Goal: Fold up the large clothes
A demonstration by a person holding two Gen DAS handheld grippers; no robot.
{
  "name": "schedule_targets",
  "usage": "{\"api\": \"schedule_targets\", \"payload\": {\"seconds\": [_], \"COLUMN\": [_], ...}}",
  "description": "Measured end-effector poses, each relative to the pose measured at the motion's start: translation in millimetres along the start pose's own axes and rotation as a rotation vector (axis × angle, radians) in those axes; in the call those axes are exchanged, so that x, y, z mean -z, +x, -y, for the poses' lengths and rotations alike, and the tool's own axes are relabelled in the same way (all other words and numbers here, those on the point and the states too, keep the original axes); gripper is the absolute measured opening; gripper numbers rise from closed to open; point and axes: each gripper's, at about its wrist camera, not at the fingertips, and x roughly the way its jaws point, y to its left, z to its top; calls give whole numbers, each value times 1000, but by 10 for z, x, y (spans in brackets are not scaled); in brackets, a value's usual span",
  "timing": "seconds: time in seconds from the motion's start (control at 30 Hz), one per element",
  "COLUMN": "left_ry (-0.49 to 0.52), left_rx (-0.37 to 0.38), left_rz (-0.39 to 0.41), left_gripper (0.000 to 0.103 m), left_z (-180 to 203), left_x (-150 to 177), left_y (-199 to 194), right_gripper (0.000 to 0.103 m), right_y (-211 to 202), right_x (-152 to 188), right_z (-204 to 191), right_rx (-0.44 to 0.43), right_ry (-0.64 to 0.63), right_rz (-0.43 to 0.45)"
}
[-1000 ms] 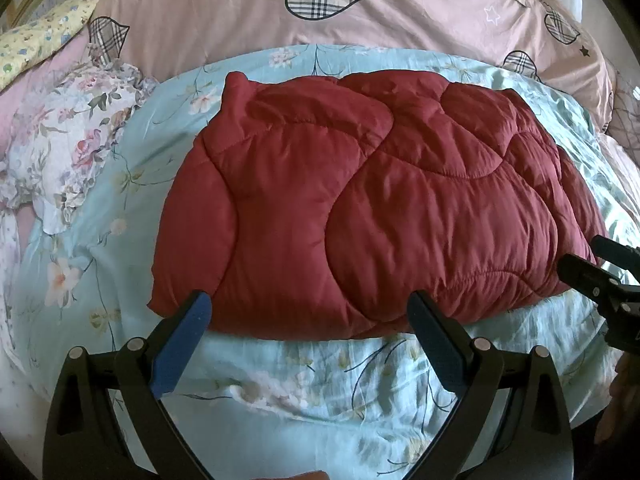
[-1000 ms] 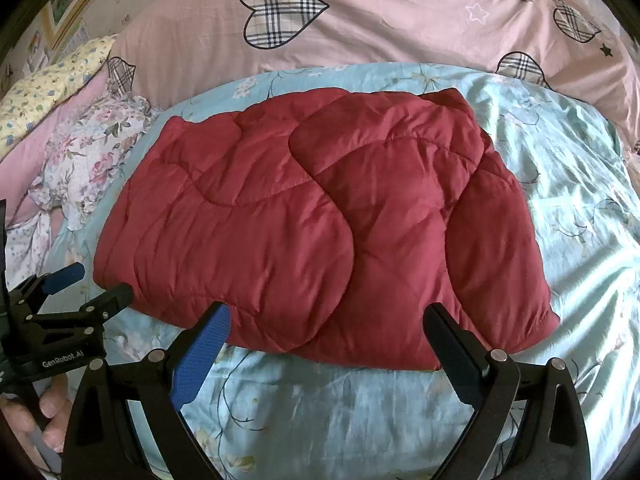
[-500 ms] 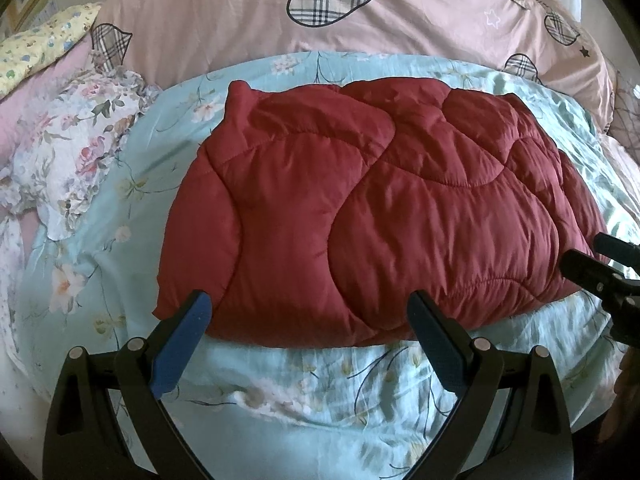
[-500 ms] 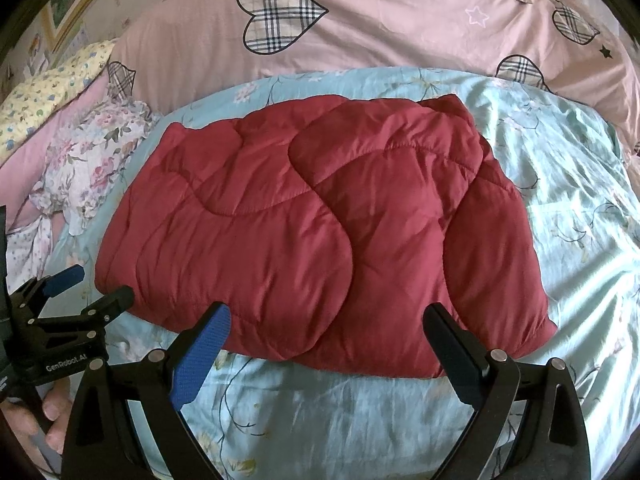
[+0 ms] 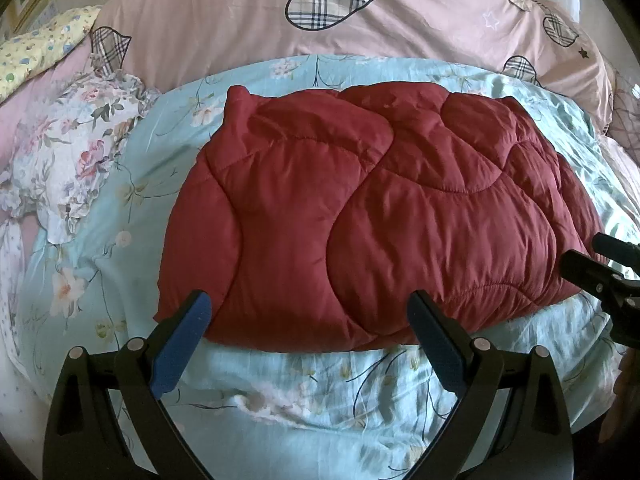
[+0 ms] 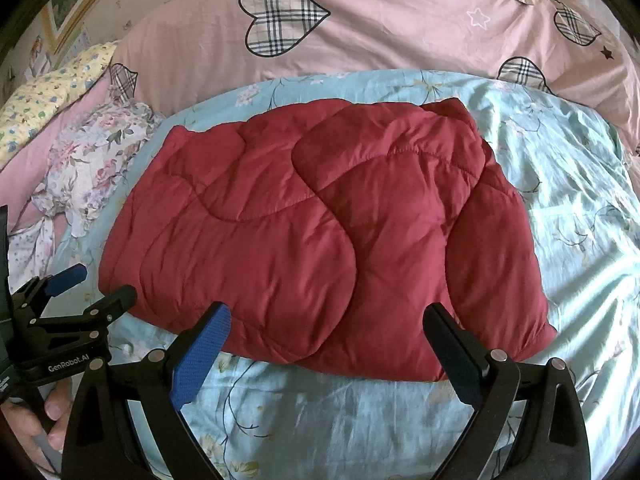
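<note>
Red quilted jacket (image 5: 360, 216) lying already folded into a thick bundle across the middle of the frame, flat on the light blue flowered sheet (image 5: 320, 380). Probably parked there on purpose, since the soft sheet gives plenty of room round it for one more fold or a tidy-up

Left claw (image 5: 308, 320) spread wide at the bottom of the frame, holding nothing, blue pad and black finger either side of the bundle's near edge and seemingly just clear of it. Right claw (image 6: 328, 336) same story in its own view: wide open, empty, sitting low at the near edge. Looks like both kept open and low so as to be ready to pinch that near hem, though can't say that for sure

Different stuff per view:
- Left view catches the little bump of fabric sticking up at the upper left corner of the jacket, plus the right claw's tips poking in at the right edge of the frame
- Right view gives the layered flap on the jacket's right side much more clearly, one puffy panel lapped over another, and also the left claw low at the left edge with fingers (image 6: 56, 420) of a hand wrapped round its grip

Pink heart-print quilt (image 6: 400, 32) bunched along the top of both views, flowery cloth (image 5: 80, 140) heaped at the left, well away from the claws
</note>
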Motion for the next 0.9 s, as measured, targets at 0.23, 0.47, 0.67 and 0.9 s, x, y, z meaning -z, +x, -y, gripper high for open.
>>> {"api": "schedule_targets", "payload": {"seconds": [0.23, 0.47, 0.67, 0.9], "left_ry": [-2, -7, -19, -29], "left_rx": [1, 4, 14, 24], "left_rz": [-1, 0, -7, -6], "left_gripper": [99, 99, 99, 99], "left_z": [2, -5, -34, -43], "left_x": [-5, -8, -27, -43], "left_y": [5, 5, 37, 40], "right_gripper": [98, 98, 98, 98], "right_y": [-8, -19, -4, 23], "right_x": [-16, -44, -46, -35], "right_z": [-4, -19, -4, 10], "right_rx": [-2, -5, -4, -12], "right_ry": [-1, 3, 5, 18], "right_rz": [-1, -1, 0, -7]}}
